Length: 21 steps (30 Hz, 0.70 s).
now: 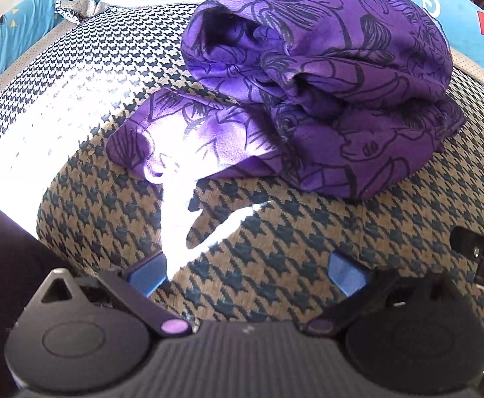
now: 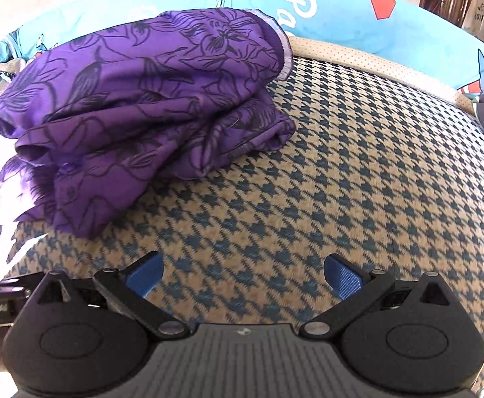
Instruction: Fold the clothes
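The purple garment printed with black line-drawn flowers [image 1: 311,76] lies as a stacked, rounded bundle of several layers on the houndstooth-patterned woven cover, tan and dark teal [image 1: 275,232]. One flap of the garment [image 1: 175,136] sticks out flat from the base of the bundle toward the left gripper. Behind the cover runs a light blue cartoon-print bedsheet [image 2: 358,23].

The left gripper [image 1: 247,270] has its blue-padded fingers [image 1: 147,277] spread wide, holding nothing, low over bare cover just short of the flap. The right gripper [image 2: 243,277] likewise stands with fingers spread and empty, over bare cover to the right of the bundle. Part of the right gripper shows at the right edge of the left view, so the two tools are close beside each other.

Judgement: the bundle would fit either a fold that is finished bar the stray flap, or a loose heap awaiting spreading; the frames do not settle which.

Risks noted:
- The fabric looks thin and slick. A pinch on the top layer alone is likely to slide that layer off and let the stack collapse.
- The layers gape open at the left side of the bundle; a finger entering there may catch one layer and drag the rest.
- Bright sun glare washes out the flap's near edge, so that edge is easy to misjudge.
- A low pinch may also grab the woven cover.
- The grippers may collide.
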Each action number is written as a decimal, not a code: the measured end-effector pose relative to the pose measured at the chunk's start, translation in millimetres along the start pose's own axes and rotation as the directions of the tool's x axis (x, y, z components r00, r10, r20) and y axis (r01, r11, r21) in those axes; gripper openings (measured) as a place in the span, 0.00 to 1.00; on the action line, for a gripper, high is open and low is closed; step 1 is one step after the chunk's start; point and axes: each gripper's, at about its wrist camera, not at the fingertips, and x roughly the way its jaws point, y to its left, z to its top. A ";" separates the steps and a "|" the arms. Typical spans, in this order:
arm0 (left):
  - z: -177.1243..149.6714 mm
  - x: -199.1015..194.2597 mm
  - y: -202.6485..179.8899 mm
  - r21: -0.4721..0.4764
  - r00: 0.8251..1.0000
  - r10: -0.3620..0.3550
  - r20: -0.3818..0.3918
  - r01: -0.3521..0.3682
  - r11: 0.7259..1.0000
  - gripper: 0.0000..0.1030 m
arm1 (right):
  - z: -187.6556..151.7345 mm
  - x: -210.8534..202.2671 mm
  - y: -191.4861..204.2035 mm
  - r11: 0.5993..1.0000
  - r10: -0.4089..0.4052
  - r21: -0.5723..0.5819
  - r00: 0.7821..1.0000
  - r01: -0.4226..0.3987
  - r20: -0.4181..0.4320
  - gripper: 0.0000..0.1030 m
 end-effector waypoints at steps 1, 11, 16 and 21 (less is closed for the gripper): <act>-0.9 -0.4 1.3 -0.004 1.000 0.000 -0.002 -0.001 1.000 1.00 | -3.9 -2.3 1.3 1.000 0.006 0.014 1.000 -0.006 -0.005 1.00; -4.5 1.6 6.0 -0.009 1.000 0.004 -0.022 -0.004 1.000 1.00 | -17.4 -4.3 20.5 0.998 -0.019 -0.062 1.000 0.018 -0.018 1.00; -5.2 2.5 6.2 -0.001 1.000 0.004 -0.024 -0.004 1.000 1.00 | -20.1 -1.8 17.3 0.998 -0.015 -0.054 0.999 0.013 -0.031 1.00; -3.5 3.7 7.0 -0.012 1.000 0.005 -0.027 -0.006 1.000 1.00 | -20.8 0.3 19.1 0.998 -0.015 -0.061 0.999 0.013 -0.035 1.00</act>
